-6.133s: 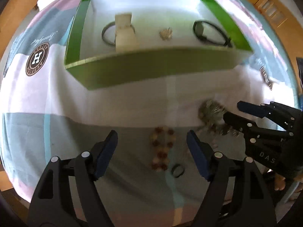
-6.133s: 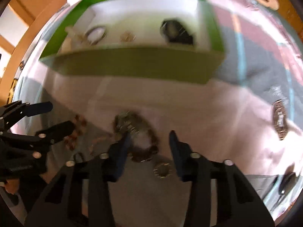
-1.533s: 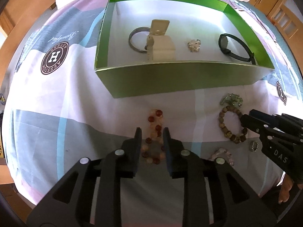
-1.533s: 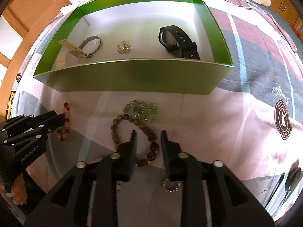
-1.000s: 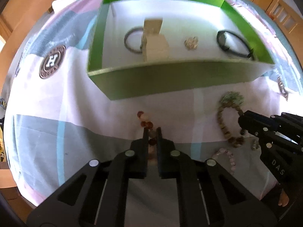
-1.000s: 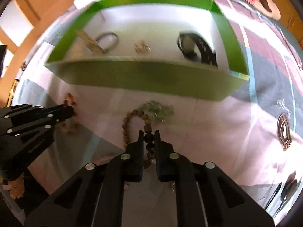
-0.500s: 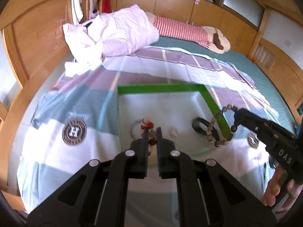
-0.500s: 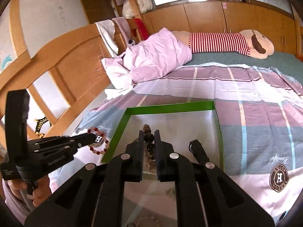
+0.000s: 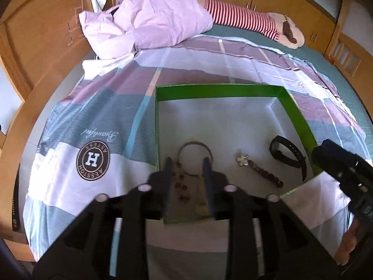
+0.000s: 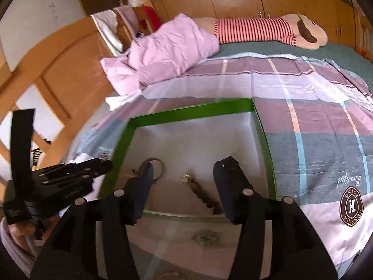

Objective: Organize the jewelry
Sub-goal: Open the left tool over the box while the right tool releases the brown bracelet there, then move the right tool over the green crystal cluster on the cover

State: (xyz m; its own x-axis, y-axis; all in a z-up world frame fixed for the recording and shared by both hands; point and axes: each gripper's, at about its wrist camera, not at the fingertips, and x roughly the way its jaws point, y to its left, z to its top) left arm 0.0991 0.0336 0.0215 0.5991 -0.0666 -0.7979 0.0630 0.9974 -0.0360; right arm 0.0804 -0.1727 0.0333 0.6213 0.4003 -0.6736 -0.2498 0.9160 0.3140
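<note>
A green box point(image 9: 219, 91) with a white floor lies on the bed. My left gripper point(image 9: 187, 165) is open above its near left part; the red bead bracelet point(image 9: 180, 187) lies below it, blurred, by a grey bangle point(image 9: 195, 145). My right gripper point(image 10: 183, 170) is open over the box point(image 10: 193, 110). The brown bead bracelet point(image 10: 201, 193) lies stretched out on the box floor between its fingers, also in the left wrist view point(image 9: 265, 175). A small flower piece point(image 9: 242, 159) and a black watch point(image 9: 288, 155) lie in the box too.
A green bead bracelet point(image 10: 206, 236) lies on the sheet just outside the box's near wall. A purple pillow point(image 9: 153, 21) and a striped plush toy point(image 10: 263, 31) lie at the bed's far end. Wooden panels point(image 9: 35, 42) stand on the left.
Both grippers have opened and let go of their bracelets, which now lie on the box floor. Both have come lower and closer over the box.
</note>
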